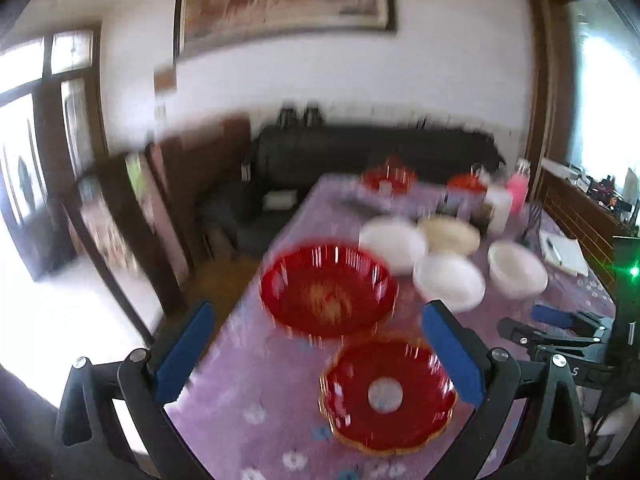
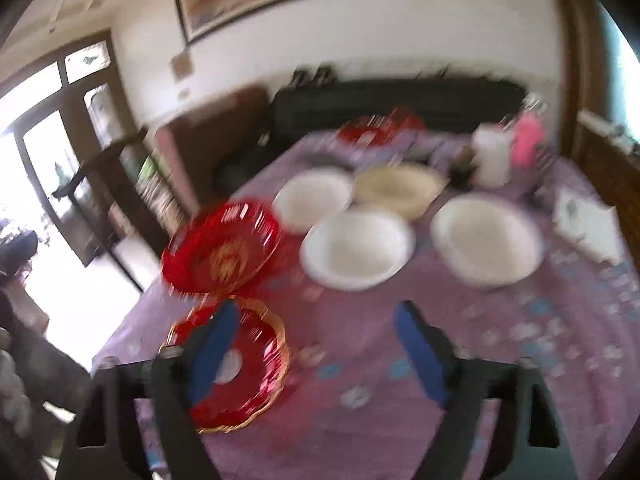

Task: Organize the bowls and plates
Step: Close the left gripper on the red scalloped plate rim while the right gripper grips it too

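Observation:
On the purple flowered tablecloth point(image 1: 260, 360) stand a large red glass bowl point(image 1: 328, 290) and, nearer, a red gold-rimmed plate point(image 1: 386, 394). Behind them are a white plate point(image 1: 392, 242), a cream plate point(image 1: 448, 234) and two white bowls point(image 1: 448, 280) point(image 1: 516, 270). My left gripper point(image 1: 320, 360) is open and empty above the red dishes. My right gripper point(image 2: 316, 344) is open and empty; its left finger overlaps the red plate point(image 2: 248, 372). The red bowl point(image 2: 224, 246), white bowls point(image 2: 356, 250) point(image 2: 486, 238) and plates point(image 2: 312, 198) point(image 2: 396, 188) lie ahead. The right gripper also shows in the left wrist view point(image 1: 560, 324). Both views are blurred.
At the table's far end stand red dishes point(image 1: 390, 178), a white container point(image 1: 498, 210) and a pink bottle point(image 1: 518, 190). A notebook point(image 1: 562, 250) lies at the right. A dark sofa point(image 1: 360, 152) is behind the table. The table's left edge point(image 1: 240, 308) drops to the floor.

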A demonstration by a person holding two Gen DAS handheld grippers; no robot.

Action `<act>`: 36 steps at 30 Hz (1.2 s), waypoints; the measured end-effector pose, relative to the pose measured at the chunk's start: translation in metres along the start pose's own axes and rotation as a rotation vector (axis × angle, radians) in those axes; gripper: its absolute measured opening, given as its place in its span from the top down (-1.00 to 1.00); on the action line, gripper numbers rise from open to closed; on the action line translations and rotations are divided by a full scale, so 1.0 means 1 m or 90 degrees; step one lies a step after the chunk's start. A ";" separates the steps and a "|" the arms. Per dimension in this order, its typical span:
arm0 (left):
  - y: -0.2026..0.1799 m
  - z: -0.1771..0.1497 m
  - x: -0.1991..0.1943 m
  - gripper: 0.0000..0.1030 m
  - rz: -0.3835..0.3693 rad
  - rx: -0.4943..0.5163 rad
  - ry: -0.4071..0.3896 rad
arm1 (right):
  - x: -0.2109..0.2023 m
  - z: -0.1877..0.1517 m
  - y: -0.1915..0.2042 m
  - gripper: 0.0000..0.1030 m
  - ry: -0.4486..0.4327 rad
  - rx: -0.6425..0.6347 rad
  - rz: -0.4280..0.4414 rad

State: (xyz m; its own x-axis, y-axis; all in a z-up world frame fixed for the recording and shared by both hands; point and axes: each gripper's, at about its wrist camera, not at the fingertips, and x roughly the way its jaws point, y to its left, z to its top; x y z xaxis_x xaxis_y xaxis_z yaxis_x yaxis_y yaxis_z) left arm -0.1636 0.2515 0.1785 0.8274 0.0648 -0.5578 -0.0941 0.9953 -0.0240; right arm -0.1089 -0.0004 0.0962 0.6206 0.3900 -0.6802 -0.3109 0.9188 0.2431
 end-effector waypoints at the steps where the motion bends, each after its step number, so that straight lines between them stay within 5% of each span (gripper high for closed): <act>1: 0.006 -0.007 0.013 -1.00 -0.012 -0.018 0.029 | 0.009 -0.003 0.002 -0.49 0.015 0.003 0.011; 6: 0.014 -0.038 0.059 -0.40 -0.017 -0.036 0.113 | 0.044 -0.021 0.012 -0.40 0.081 -0.009 0.036; 13: 0.018 -0.060 0.107 -0.39 -0.018 -0.079 0.193 | 0.082 -0.029 0.015 -0.08 0.139 0.009 0.032; 22: 0.025 -0.085 0.152 -0.38 -0.048 -0.138 0.285 | 0.103 -0.039 0.015 0.08 0.169 0.031 0.054; 25: 0.016 -0.088 0.155 -0.37 -0.047 -0.122 0.281 | 0.106 -0.039 0.017 0.14 0.168 0.025 0.047; 27: 0.006 -0.089 0.157 -0.13 -0.048 -0.101 0.279 | 0.109 -0.037 0.017 0.23 0.168 0.027 0.047; 29: -0.001 -0.089 0.158 0.35 -0.038 -0.078 0.274 | 0.110 -0.037 0.018 0.25 0.167 0.027 0.045; 36: 0.007 -0.089 0.149 0.59 -0.029 -0.100 0.260 | 0.105 -0.040 0.009 0.67 0.163 0.051 0.034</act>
State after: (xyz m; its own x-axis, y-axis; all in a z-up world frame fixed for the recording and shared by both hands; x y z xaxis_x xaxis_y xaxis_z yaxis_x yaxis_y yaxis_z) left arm -0.0908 0.2613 0.0212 0.5494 -0.0448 -0.8343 -0.1714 0.9713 -0.1650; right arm -0.0751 0.0465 -0.0006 0.3998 0.4192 -0.8151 -0.2744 0.9033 0.3299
